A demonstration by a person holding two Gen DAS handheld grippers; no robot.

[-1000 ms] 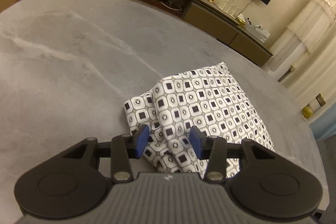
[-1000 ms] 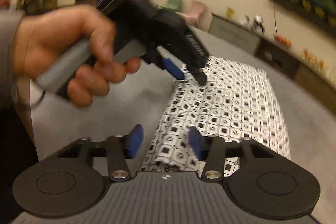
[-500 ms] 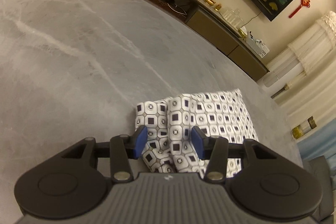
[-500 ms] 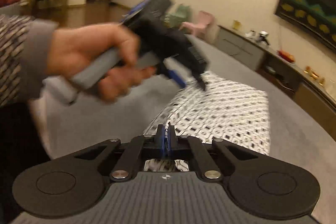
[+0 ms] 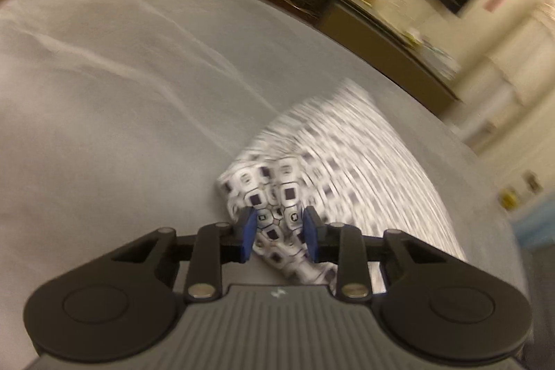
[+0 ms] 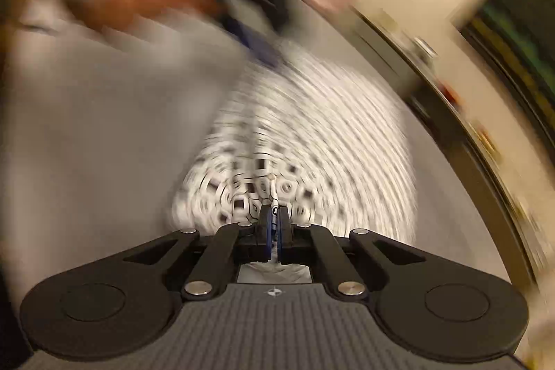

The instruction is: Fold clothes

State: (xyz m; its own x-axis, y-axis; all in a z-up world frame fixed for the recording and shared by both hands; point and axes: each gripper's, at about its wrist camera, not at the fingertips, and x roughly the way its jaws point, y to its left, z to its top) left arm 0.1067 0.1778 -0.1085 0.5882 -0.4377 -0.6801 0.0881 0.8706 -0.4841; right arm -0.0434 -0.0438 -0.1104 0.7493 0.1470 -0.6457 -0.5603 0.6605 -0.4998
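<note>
Right wrist view: right claw (image 6: pixel 274 224) pinched tight on the black-and-white geometric-print cloth (image 6: pixel 312 134) lying on the grey marbled tabletop (image 5: pixel 104 113), left claw (image 5: pixel 279 224) half-open astride its bunched corner; next, probably clamp, then fold over.

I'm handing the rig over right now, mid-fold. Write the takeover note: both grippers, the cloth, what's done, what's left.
Right gripper: shut on the near edge of the patterned cloth.
Left gripper: jaws apart, a bunched fold of the cloth between its pads, not clamped.
Cloth: on the grey table, already folded into a compact block. Both views are blurred by motion, so it is mid-move.
Done: earlier folds; right grip taken.
Left: probably close the left gripper on its fold, carry both edges over for the next fold, release and smooth.
</note>
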